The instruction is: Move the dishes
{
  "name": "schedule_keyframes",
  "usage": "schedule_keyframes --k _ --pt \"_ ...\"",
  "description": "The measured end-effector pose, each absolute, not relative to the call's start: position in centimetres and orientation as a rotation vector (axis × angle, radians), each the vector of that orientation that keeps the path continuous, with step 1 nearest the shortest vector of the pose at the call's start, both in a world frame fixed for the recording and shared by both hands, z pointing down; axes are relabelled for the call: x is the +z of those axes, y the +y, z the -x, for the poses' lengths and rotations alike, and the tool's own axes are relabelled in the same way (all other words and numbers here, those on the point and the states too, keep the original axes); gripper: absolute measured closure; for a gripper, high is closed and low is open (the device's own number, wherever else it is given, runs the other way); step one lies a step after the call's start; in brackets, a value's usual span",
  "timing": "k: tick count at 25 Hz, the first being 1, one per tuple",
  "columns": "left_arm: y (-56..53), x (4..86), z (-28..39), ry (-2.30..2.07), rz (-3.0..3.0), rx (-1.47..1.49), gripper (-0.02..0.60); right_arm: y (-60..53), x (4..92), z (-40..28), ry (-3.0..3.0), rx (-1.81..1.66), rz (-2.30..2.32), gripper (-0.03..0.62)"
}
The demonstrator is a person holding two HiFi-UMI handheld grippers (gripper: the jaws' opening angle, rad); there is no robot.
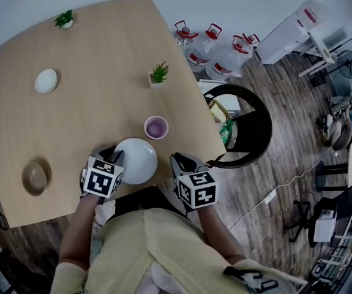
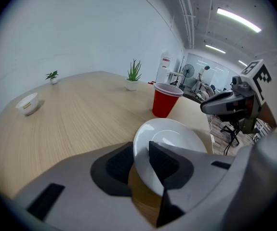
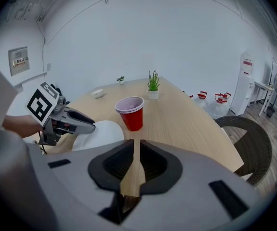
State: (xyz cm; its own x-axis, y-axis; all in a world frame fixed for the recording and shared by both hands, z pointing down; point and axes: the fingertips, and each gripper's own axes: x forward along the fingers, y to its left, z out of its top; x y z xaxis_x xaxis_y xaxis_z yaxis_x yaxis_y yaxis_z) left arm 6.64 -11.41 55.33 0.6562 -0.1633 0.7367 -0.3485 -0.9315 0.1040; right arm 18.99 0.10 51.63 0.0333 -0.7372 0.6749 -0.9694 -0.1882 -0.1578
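Left gripper (image 2: 140,155) is clamping the white plate (image 2: 169,138) by its rim, jaws partly apart around it. The plate is lying close to the table's (image 1: 90,60) near edge, near the red cup (image 1: 156,127). Right gripper (image 3: 134,150) is hovering over that edge, jaws almost together, empty.

A white wall (image 3: 186,37) is rising beyond the wooden table (image 1: 90,121); a dark round chair (image 1: 262,127) is standing right on plank flooring (image 1: 286,158), water jugs (image 1: 206,51) waiting farther off.
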Motion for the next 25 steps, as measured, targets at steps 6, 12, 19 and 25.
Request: schedule_keyframes --k 6,12,19,25 --pt "-11.4 55.6 -6.8 -0.406 -2.658 1.156 0.472 0.4 51.3 -19.4 -1.731 0.927 -1.996 0.54" --pt "-11.4 55.7 -6.8 -0.411 -2.703 1.172 0.472 0.3 50.8 -19.6 -1.736 0.917 -2.013 0.54" --pt "-12.0 54.2 -6.4 -0.465 -2.691 1.086 0.472 0.3 50.0 -19.8 -1.747 0.9 -2.03 0.54" --pt "-12.6 52.5 -6.0 -0.548 -2.71 0.996 0.472 0.2 50.1 -20.0 -1.754 0.899 -2.032 0.54"
